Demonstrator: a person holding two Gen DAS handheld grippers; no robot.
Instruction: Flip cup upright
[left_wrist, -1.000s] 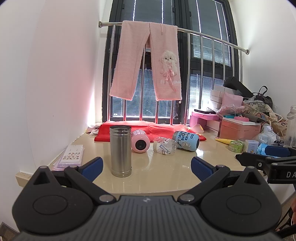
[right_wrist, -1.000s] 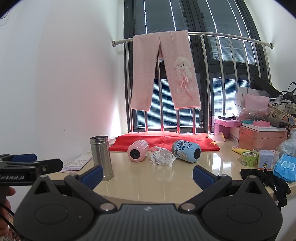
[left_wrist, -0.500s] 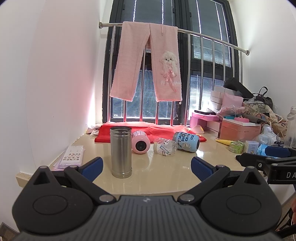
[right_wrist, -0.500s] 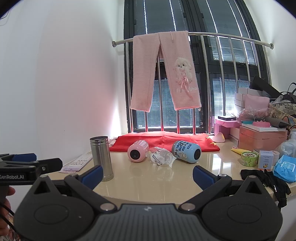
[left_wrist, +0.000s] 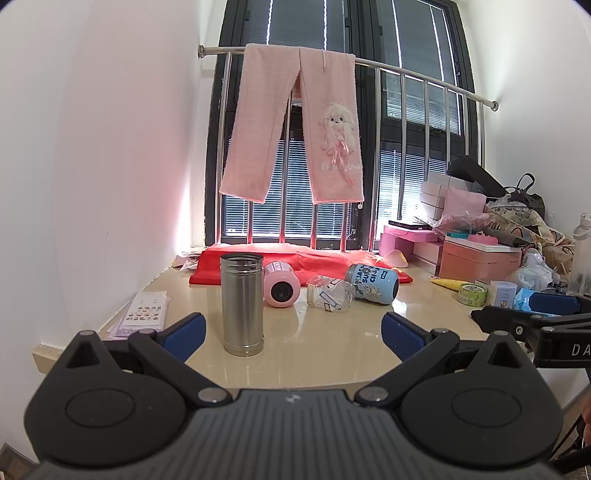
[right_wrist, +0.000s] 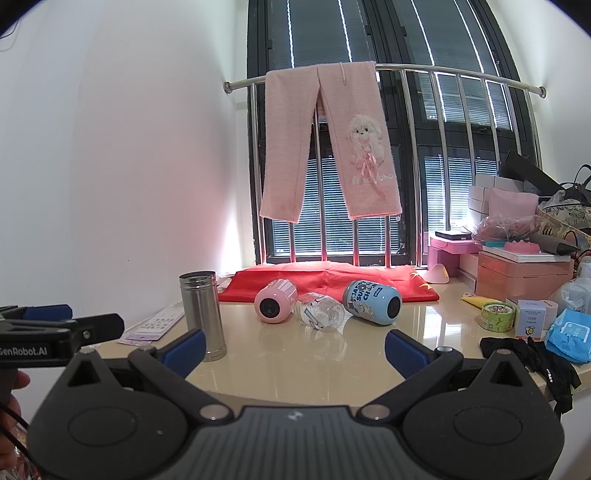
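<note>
**Mia:** While the left gripper (left_wrist: 291, 332) waits at the near edge of the table (left_wrist: 332, 354), what is it doing?

**Ben:** Its blue fingers (left_wrist: 183, 331) are spread wide apart, and nothing is between them. The right gripper (right_wrist: 293, 349) is just the same (wide apart and holding nothing).

**Mia:** Where are the cups?

**Ben:** The silver cup (left_wrist: 242, 303) stands up straight, close to the left gripper. Behind it, three lie on their sides in a row. The pink cup (right_wrist: 275, 301) is on the left, the clear cup (right_wrist: 320, 315) is in the middle, and the blue cup (right_wrist: 372, 302) is on the right. The clear one touches the pink one.

**Mia:** What else is there?

**Ben:** A red cloth (right_wrist: 328, 280) lies behind the cups by the window. Pink trousers (right_wrist: 328, 147) hang on the rail (right_wrist: 461, 74). Boxes (right_wrist: 524, 273) are piled up on the right.
</note>
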